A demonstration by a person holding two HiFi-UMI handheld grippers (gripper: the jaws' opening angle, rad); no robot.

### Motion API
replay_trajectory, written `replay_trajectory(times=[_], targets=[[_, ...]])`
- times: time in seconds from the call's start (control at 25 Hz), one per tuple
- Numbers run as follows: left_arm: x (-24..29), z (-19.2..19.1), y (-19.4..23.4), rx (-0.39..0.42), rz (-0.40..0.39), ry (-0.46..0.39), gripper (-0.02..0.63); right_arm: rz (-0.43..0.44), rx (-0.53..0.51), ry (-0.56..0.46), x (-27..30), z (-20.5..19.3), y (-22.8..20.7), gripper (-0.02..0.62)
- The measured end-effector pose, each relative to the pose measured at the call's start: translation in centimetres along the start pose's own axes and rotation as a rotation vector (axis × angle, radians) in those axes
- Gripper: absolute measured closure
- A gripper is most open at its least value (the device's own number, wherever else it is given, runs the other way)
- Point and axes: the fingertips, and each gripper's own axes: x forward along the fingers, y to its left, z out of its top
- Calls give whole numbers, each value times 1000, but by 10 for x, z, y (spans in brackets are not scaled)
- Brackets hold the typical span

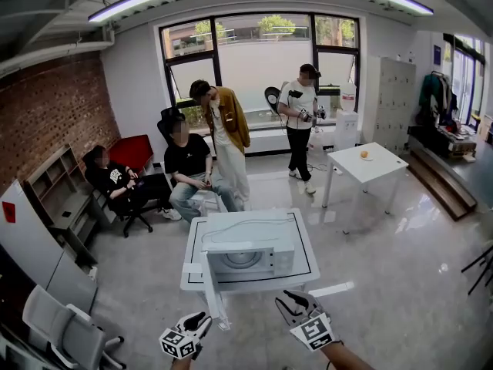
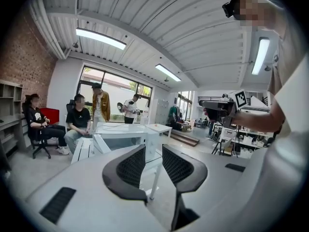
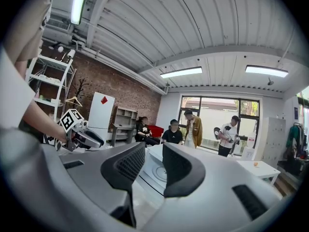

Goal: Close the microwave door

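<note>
Seen from the head view, the glossy white microwave (image 1: 246, 245) sits on the white table (image 1: 306, 260), toward its front edge. Its mouth faces the person, and a round turntable shows inside. Its door (image 1: 205, 272) seems to stand swung out at the front left corner. It is a thin flat slab seen edge-on, with its long axis running out toward the person. The left gripper (image 1: 202, 320) hangs just short of the door's free end. The right gripper (image 1: 286, 297) is off toward the table's front right, apart from the door. The left hand looks the nearer, and I'd judge the door needs pushing rightward and back onto the mouth.

In the left gripper view, the dark ribbed pads (image 2: 129, 166) stand spread with nothing between them. The slanted door panel lies ahead and left of the jaw line, and a thin table leg shows through the gap.

In the right gripper view, these jaws are also parted and empty. They frame the open cavity and its ringed turntable ahead.
</note>
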Motion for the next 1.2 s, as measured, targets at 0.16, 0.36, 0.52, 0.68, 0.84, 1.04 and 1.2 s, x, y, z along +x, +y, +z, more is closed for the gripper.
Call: replay_trajectory(times=[0.16,0.36,0.52,0.68,0.84,1.04,1.2], targets=[[16,-26,16,-61,32,32,484,27,-5,4,15,-6,-19,491],[25,-69,47,-92,113,89,457,59,-2,9,29,-11,-28,491],[30,-96,53,-128,111,139,456,77,5,8,40,-11,-29,491],[35,-107,52,-145,102,180,456,90,7,12,45,-9,-29,491],[40,-115,52,-169,97,206,456,90,10,18,48,-9,-32,491],[49,-116,49,-186,93,212,457,81,23,27,48,-17,-46,491],[62,-116,43,-179,84,220,457,72,30,31,46,-24,-59,491]])
